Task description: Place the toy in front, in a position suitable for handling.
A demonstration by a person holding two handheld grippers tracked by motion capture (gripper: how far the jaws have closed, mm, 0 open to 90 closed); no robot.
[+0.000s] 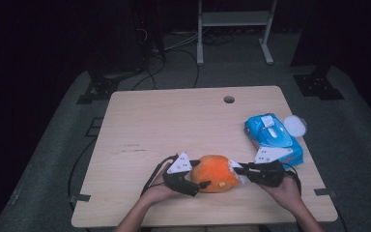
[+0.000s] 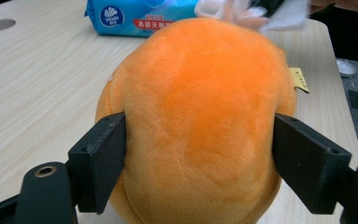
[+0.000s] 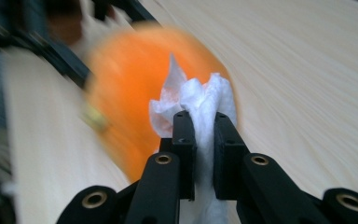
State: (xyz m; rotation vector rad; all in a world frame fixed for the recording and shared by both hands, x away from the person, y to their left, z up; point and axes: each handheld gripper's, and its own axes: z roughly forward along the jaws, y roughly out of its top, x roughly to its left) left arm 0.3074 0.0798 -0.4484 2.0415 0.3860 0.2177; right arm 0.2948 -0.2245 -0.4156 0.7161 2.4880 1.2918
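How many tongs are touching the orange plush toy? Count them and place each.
1: the left tongs clamp the orange plush toy on both sides. The right tongs pinch a white wipe against it, themselves seemingly clear.

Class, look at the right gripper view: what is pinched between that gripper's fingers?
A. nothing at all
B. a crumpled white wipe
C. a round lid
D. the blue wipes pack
B: in the right gripper view the right gripper is shut on a crumpled white wipe, held up against the orange plush toy.
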